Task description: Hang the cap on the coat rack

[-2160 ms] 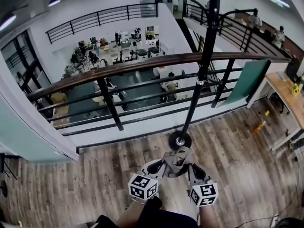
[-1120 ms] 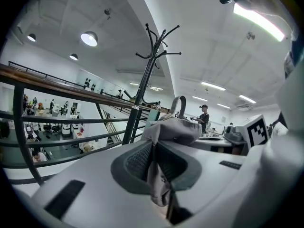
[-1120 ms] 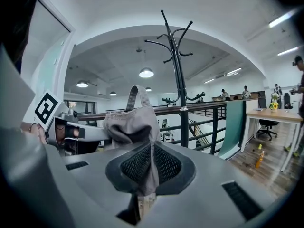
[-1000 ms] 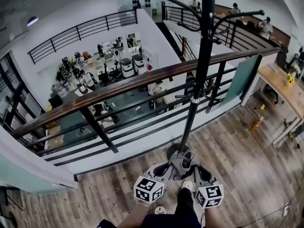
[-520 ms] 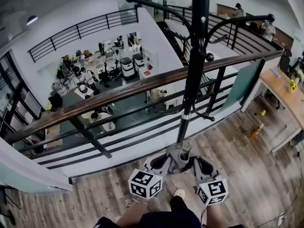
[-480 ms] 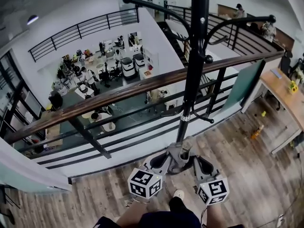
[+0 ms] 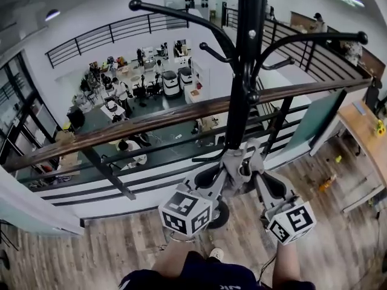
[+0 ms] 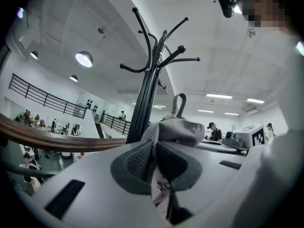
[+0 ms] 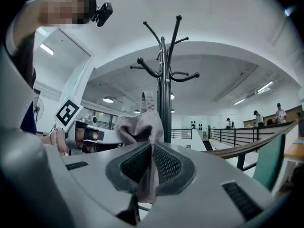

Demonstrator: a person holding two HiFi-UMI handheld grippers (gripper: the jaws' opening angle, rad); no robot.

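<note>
While the person stands at the wood-topped railing (image 7: 121,128), the left gripper (image 8: 154,167) has its jaws pressed together on a fold of the grey cap (image 7: 242,165). The cap is up in the air between the two grippers, just in front of the pole of the black coat rack (image 7: 243,71), lower than its curved hooks and on none of them. At the right, the right gripper (image 9: 152,167) pinches the cap's other edge, pads closed on the cloth. Further right, a wooden desk (image 7: 363,122) stands on the plank floor (image 7: 326,222).
</note>
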